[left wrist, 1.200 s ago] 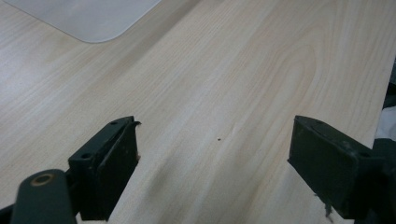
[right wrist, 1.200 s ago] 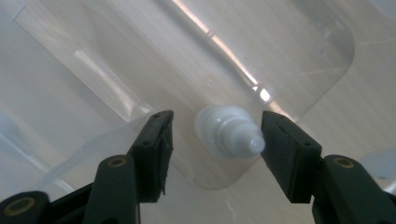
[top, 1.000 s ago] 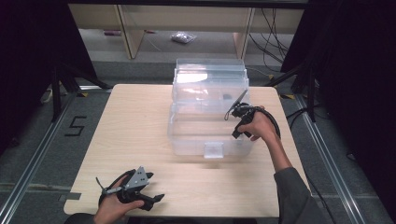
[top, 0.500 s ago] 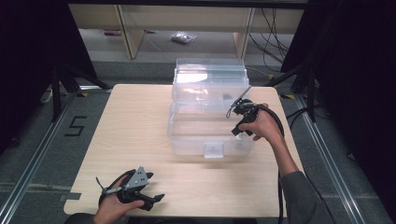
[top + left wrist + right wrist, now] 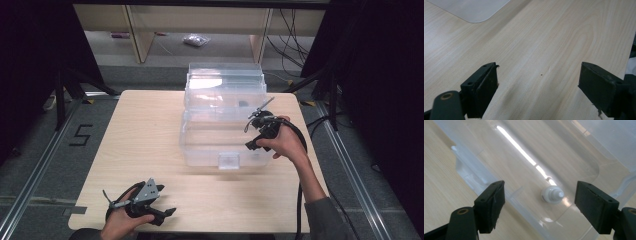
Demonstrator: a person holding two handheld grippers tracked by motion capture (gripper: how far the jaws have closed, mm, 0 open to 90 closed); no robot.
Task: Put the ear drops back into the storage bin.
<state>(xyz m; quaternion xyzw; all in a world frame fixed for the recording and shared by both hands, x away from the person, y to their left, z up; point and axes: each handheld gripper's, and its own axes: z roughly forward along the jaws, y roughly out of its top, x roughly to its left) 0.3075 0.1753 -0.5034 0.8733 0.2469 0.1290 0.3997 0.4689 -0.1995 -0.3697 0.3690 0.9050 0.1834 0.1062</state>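
Note:
A clear plastic bin [image 5: 200,145] stands on the wooden table [image 5: 140,130] with its lid [image 5: 225,82] raised behind it. My right gripper [image 5: 251,132] hangs over the bin's right rim and points into it. Its jaws have just been opening and stand wide, with nothing pressed between them. Beyond them a small white knob-shaped piece [image 5: 552,194] lies on the floor of the bin [image 5: 519,167], below my right gripper [image 5: 540,186]. My left gripper [image 5: 167,202] rests near the table's front left edge. My left gripper [image 5: 539,67] is open over bare wood.
A rounded corner of the clear bin [image 5: 474,10] shows far ahead of the left jaws. Behind the table stand wooden shelf legs [image 5: 140,35], with a small bag [image 5: 194,40] on the floor. Dark stands and cables flank both sides.
The right gripper has risen slightly at the bin's right rim. The left hand has kept still.

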